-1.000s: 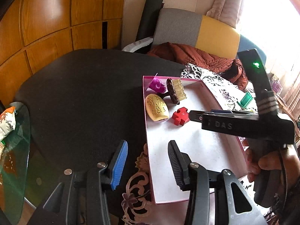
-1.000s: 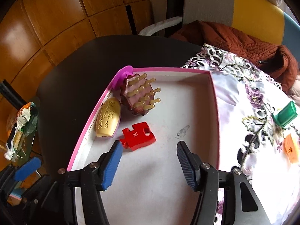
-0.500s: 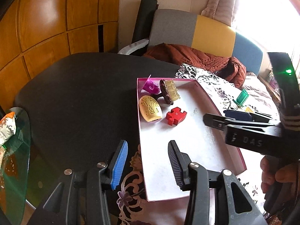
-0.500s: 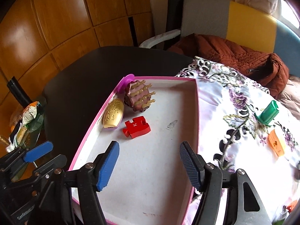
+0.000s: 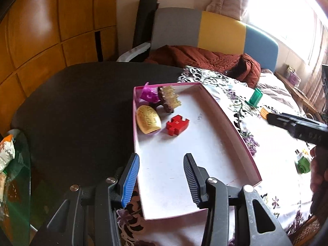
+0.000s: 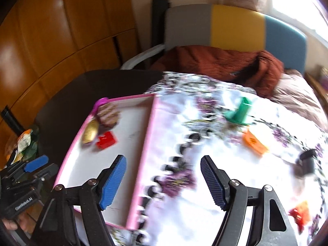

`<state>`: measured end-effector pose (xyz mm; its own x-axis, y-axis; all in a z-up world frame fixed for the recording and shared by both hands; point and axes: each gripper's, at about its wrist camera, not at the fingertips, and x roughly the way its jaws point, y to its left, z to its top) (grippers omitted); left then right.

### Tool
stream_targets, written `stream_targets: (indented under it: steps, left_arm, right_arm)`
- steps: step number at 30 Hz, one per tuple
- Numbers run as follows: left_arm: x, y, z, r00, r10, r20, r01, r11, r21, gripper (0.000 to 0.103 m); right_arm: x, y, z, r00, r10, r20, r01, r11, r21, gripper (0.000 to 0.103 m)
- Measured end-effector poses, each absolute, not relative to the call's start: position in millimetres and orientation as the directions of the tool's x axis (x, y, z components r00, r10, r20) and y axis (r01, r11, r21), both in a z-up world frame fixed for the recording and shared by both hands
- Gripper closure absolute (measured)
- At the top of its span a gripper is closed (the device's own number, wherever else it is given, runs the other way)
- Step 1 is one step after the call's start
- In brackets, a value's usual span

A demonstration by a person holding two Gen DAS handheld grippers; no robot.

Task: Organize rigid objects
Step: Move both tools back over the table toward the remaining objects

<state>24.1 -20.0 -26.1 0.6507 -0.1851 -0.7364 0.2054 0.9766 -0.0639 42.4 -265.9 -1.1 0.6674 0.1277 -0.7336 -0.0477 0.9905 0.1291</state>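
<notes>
Sorted: yellow oval piece (image 5: 148,119), red puzzle piece (image 5: 176,124), brown spiked piece (image 5: 168,99), purple piece (image 5: 148,94), all in pink tray (image 5: 229,123), far-left corner.
Left to sort: green piece (image 6: 239,112), orange piece (image 6: 254,142), black piece (image 6: 307,164) on floral cloth (image 6: 194,143).
Left gripper (image 5: 162,179): fingers spread, empty, over tray.
Right gripper (image 6: 164,181): fingers spread, empty, over cloth.
Progress: roughly halfway, by judgement.

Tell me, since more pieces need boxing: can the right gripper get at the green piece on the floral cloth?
Probably yes. The right gripper is open and empty over the floral cloth, and the green piece stands ahead of it with only bare cloth between them.
</notes>
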Motion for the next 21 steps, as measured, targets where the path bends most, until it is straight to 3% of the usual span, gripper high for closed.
stream_targets:
  steps: [15, 21]
  left_arm:
    - [22, -105, -12, 0.624, -0.283, -0.729, 0.418, 0.908, 0.004, 0.058]
    - [17, -154, -15, 0.580, -0.325, -0.747, 0.501, 0.866, 0.012, 0.058]
  right_arm:
    - [-35, -480, 8, 0.635, -0.242, -0.733, 0.453, 0.886, 0.100, 0.021]
    - [-68, -538, -7, 0.611, -0.304, -0.731, 0.637, 0.737, 0.226, 0.021]
